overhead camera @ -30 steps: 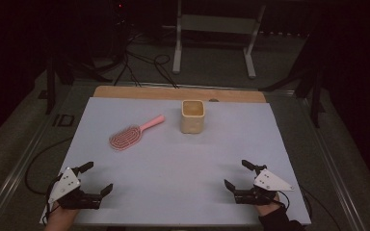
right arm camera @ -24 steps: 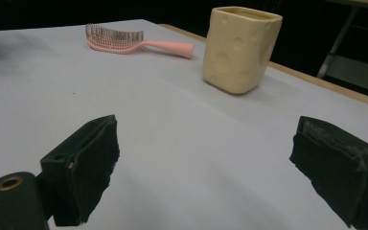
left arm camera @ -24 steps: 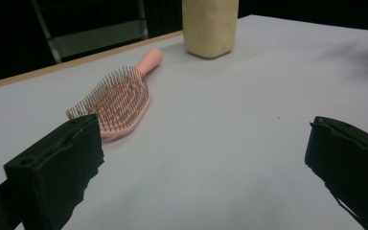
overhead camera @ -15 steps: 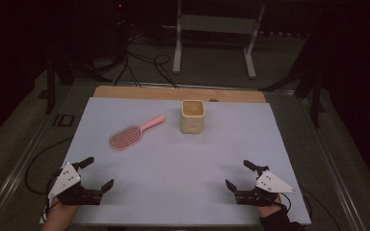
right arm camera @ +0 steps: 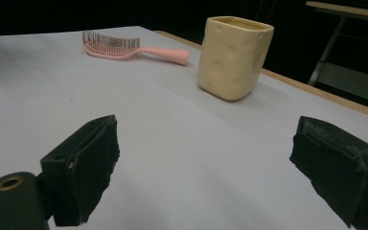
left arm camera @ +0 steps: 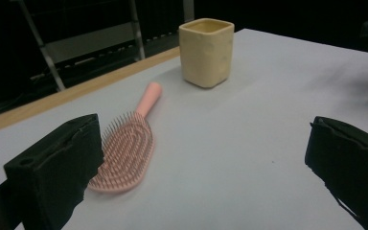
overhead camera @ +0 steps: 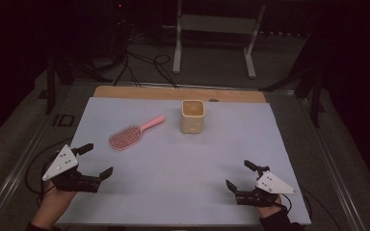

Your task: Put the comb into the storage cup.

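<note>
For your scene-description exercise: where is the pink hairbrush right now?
In the high view the pink hairbrush lies flat on the table's left half, just left of the cream cup and beyond the open left gripper.

The table (overhead camera: pixel 183 192) was covered by a pale grey-blue mat, with a strip of bare wood showing along its far edge. Two things lay on it — a pink hairbrush (overhead camera: pixel 130 135), bristles up, handle angled toward the far side, and just beside it a cream square cup (overhead camera: pixel 192 116), upright.
</note>
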`<action>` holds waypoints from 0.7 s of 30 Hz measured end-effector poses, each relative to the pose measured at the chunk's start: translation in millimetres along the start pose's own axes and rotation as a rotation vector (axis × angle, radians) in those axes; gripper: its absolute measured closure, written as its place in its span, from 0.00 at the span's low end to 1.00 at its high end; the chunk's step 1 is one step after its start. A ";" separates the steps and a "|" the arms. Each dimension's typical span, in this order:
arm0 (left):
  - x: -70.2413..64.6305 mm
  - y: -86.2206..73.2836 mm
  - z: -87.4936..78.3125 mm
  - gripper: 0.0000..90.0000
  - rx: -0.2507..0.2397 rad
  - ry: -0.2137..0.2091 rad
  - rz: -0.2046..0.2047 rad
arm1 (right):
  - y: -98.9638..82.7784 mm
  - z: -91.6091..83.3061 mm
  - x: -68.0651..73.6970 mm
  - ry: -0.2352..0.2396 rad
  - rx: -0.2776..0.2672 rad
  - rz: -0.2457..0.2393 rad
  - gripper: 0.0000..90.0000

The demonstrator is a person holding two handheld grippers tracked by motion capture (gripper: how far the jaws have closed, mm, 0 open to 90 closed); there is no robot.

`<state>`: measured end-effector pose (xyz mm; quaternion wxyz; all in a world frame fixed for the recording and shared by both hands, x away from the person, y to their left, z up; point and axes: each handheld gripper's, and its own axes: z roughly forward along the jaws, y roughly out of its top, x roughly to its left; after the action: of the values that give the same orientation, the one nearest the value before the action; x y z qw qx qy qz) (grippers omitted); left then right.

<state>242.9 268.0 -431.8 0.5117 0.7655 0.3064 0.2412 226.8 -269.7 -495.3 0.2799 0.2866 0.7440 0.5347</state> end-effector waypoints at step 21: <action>20.9 51.1 30.7 0.00 0.121 -0.033 -0.031 | -0.3 -0.2 0.4 0.006 -0.001 0.006 0.10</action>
<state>289.8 248.7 -394.1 0.4731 0.7942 0.3239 0.2014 226.4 -269.6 -495.6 0.2761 0.2870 0.7438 0.5368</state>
